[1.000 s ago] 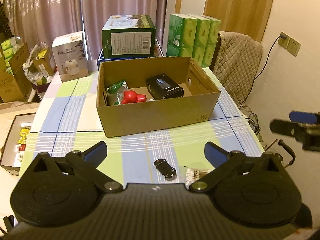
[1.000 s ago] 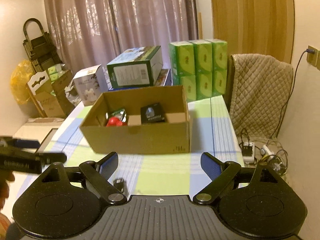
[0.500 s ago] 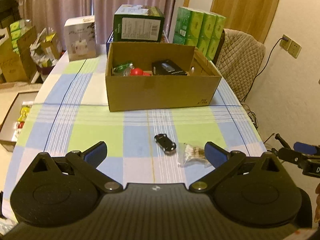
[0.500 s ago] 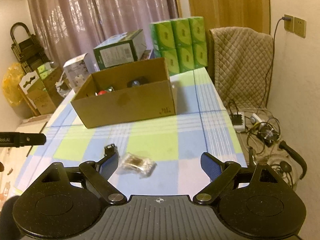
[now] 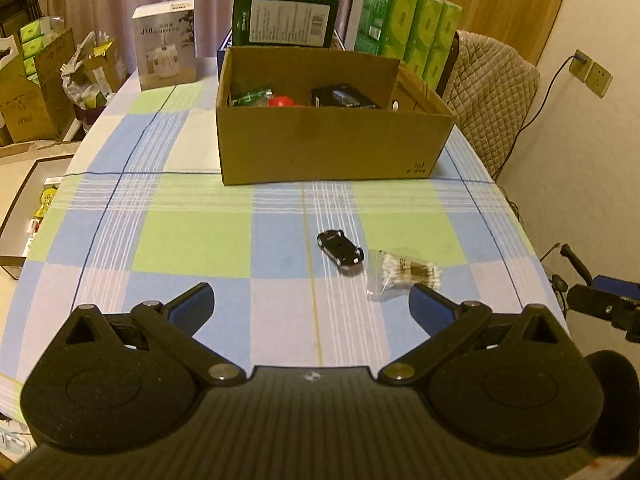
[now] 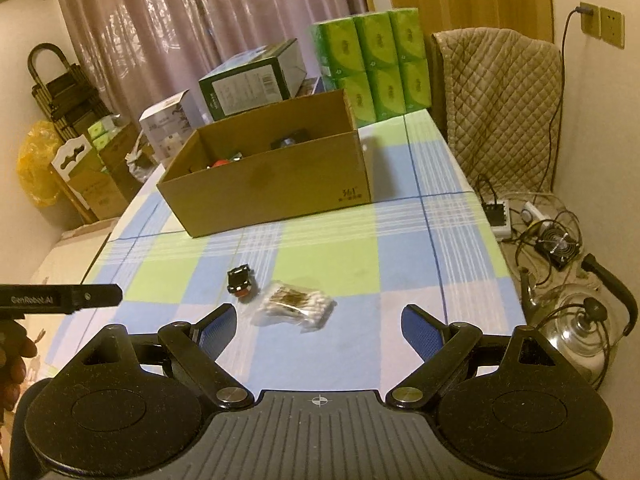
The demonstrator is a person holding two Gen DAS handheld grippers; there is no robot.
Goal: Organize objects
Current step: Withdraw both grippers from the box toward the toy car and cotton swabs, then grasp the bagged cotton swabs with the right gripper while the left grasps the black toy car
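The worktop (image 5: pixel 192 240) wears a check of pale blue, lime green and white, ruled with thin dark-blue lines. Mid-frame, a glossy black toy car (image 5: pixel 340 247) sits beside a clear bag of white-tipped cotton swabs (image 5: pixel 404 273). The cardboard box (image 5: pixel 332 148) behind is plain brown. Bright green tissue packs (image 5: pixel 412 36) fill the upper right.

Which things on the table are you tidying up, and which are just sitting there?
For the job:
toy car
bag of cotton swabs
cardboard box

Just lying about:
green tissue packs
white carton
dark green carton
quilted chair cover
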